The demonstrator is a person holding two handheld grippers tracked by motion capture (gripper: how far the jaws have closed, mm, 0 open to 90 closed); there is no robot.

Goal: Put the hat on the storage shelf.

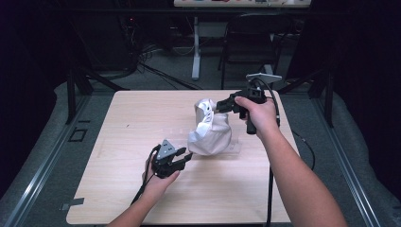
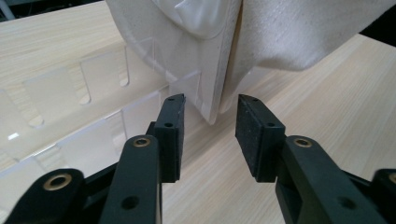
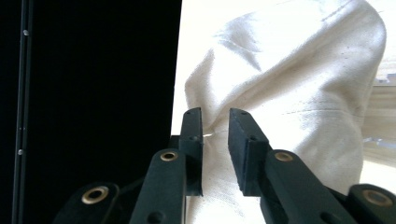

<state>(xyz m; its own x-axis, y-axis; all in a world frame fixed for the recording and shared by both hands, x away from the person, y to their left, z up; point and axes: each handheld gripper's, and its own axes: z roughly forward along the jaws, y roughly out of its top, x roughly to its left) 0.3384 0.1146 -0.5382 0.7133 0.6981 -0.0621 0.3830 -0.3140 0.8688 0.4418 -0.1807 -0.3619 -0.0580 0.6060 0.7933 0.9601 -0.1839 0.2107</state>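
Note:
A white cloth bag (image 1: 210,132) stands bunched up on the middle of the wooden table (image 1: 127,118), over a clear acrylic slotted rack (image 2: 93,84). My right gripper (image 1: 218,106) reaches in from the right and is shut on a fold of the cloth (image 3: 289,70) at its top, the fabric pinched between the jaws (image 3: 215,116). My left gripper (image 1: 187,155) lies low at the bag's lower left corner, open. In the left gripper view, the bag's stiff bottom edge (image 2: 219,93) hangs just ahead of the gap between the jaws (image 2: 210,105), not touching them.
The clear rack's edge (image 1: 234,149) pokes out at the bag's right on the table. Bare wood spreads to the left and front. Beyond the far edge stand a black chair (image 1: 250,38) and a desk leg (image 1: 196,47), with cables on the floor.

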